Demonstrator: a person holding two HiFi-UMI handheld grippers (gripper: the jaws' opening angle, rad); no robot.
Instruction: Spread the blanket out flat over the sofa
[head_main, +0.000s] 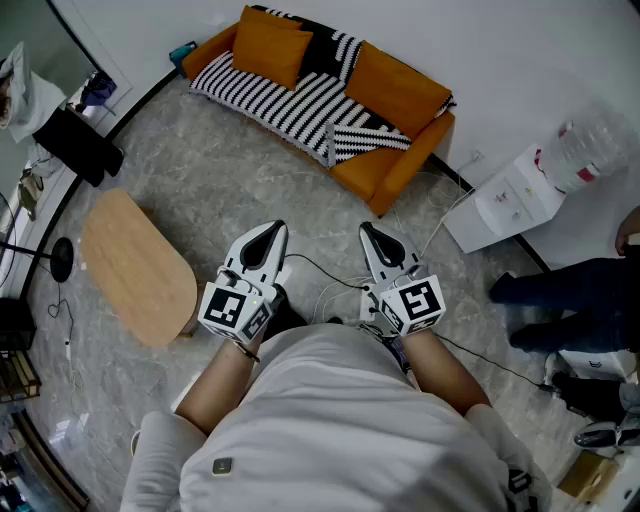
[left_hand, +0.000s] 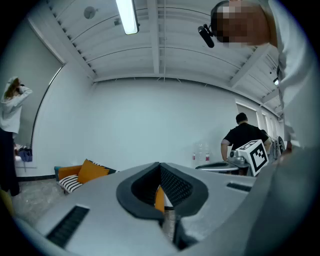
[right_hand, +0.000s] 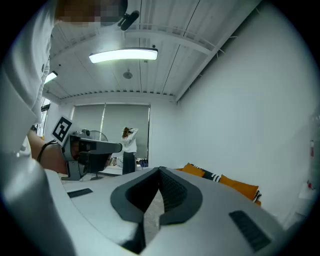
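Smooth left hand-held gripper, closed — striped blanket rumpled on orange sofa

head view steeply down, both gripper views level, all sharing the far sofa

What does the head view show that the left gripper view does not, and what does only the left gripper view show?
Only the head view shows the oval wooden table and the cables on the floor. Only the left gripper view shows the ceiling light. Both show the orange sofa with the striped blanket lying on it, and the right claw.
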